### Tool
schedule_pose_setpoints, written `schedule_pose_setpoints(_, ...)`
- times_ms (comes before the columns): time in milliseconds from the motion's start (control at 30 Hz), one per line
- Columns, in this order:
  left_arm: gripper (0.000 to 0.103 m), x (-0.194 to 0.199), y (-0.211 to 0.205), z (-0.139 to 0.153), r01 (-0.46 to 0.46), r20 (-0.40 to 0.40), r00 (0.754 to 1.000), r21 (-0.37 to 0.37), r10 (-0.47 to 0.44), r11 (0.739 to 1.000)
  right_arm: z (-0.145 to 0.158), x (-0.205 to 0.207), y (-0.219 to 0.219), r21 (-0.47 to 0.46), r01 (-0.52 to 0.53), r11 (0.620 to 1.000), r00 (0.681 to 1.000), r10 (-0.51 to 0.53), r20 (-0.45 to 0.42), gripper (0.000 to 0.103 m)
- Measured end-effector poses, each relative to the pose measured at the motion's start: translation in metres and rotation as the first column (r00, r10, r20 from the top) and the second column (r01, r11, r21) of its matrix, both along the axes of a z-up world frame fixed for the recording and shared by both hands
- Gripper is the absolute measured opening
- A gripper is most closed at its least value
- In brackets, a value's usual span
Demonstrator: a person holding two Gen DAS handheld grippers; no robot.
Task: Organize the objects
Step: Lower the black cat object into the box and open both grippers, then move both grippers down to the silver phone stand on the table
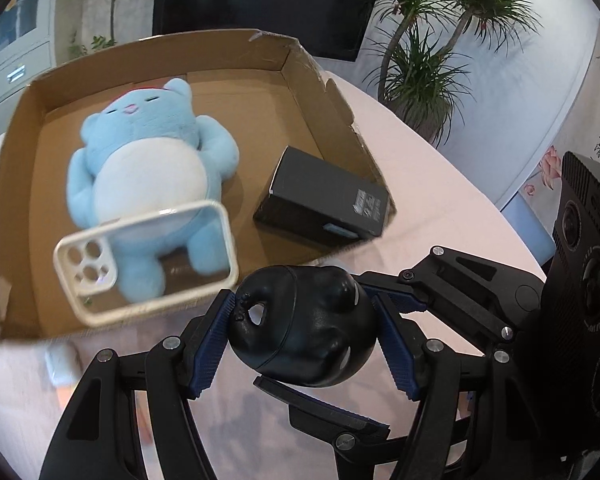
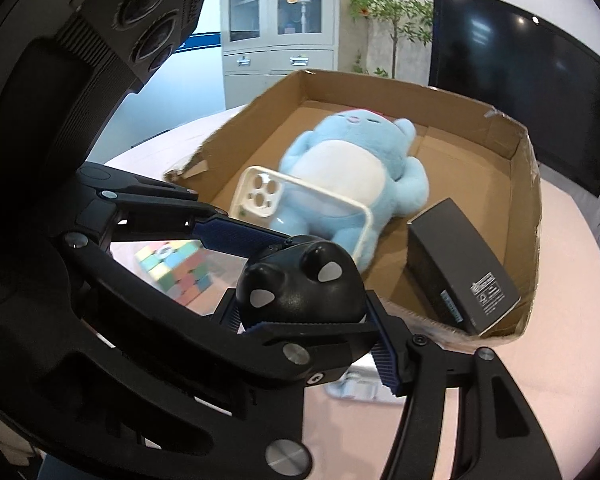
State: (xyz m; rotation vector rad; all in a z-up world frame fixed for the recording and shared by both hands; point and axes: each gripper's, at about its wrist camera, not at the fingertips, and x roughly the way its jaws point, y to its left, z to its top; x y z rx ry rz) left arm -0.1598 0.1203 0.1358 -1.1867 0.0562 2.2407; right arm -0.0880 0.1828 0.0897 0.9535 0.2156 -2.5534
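A shallow cardboard box (image 1: 324, 92) (image 2: 520, 184) stands on the pink table. A blue plush bear (image 1: 148, 168) (image 2: 352, 168) and a black carton (image 1: 324, 196) (image 2: 460, 264) lie in it. A clear phone case (image 1: 148, 260) (image 2: 300, 208) hangs tilted over the bear, touching a black rounded object (image 1: 304, 324) (image 2: 300, 284). My left gripper (image 1: 304, 332) is shut on that black object, just before the box's near wall. In the right wrist view my right gripper (image 2: 300, 276) also clamps it, from the side; its fingers (image 1: 392, 300) cross the left ones.
A pastel puzzle cube (image 2: 176, 272) sits on the table left of the box. A pale small object (image 1: 62, 364) (image 2: 356, 388) lies under the grippers. Potted plants (image 1: 428, 64), a dark screen (image 2: 520, 80) and a cabinet (image 2: 276, 32) stand behind the table.
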Motion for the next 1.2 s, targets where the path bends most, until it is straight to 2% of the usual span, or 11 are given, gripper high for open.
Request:
schedule_pose_setpoints(200, 0.068, -0.038, 0.015, -0.011, 0.007, 0.026, 1.0, 0.012, -0.007, 1.0, -0.005, -0.035, 0.025, -0.071, 0.035, 0.997, 0.999, -0.033, 0.024, 0.058)
schedule_pose_setpoints(433, 0.068, -0.071, 0.036, -0.021, 0.025, 0.034, 0.999, 0.0, -0.025, 1.0, -0.011, -0.061, 0.039, -0.074, 0.067, 0.995, 0.997, -0.064, 0.037, 0.058)
schedule_pose_setpoints(700, 0.069, -0.095, 0.048, -0.034, 0.021, 0.068, 0.997, 0.042, -0.024, 0.999, -0.011, -0.074, 0.045, 0.014, 0.09, 0.996, 0.996, -0.09, -0.001, 0.059)
schedule_pose_setpoints(867, 0.069, -0.097, 0.055, -0.041, 0.004, 0.078, 0.997, 0.027, -0.006, 1.0, -0.012, -0.072, 0.039, 0.073, 0.102, 0.992, 0.995, -0.102, -0.008, 0.062)
schedule_pose_setpoints(933, 0.069, -0.093, 0.057, -0.035, -0.013, 0.054, 0.998, 0.009, 0.012, 1.0, -0.007, -0.069, 0.039, 0.08, 0.117, 0.99, 0.993, -0.116, -0.011, 0.065)
schedule_pose_setpoints(1033, 0.08, -0.08, 0.055, -0.016, -0.041, -0.019, 0.999, -0.009, 0.041, 0.999, 0.01, -0.057, 0.038, 0.074, 0.129, 0.989, 0.991, -0.126, -0.048, 0.071)
schedule_pose_setpoints(1100, 0.088, -0.072, 0.048, -0.001, -0.056, -0.049, 0.997, 0.021, 0.057, 0.998, 0.022, -0.047, 0.038, 0.072, 0.143, 0.987, 0.987, -0.137, -0.087, 0.076)
schedule_pose_setpoints(1200, 0.089, -0.055, 0.031, 0.016, -0.091, -0.068, 0.993, 0.073, 0.096, 0.993, 0.036, -0.028, 0.04, 0.028, 0.13, 0.991, 0.986, -0.127, -0.107, 0.079)
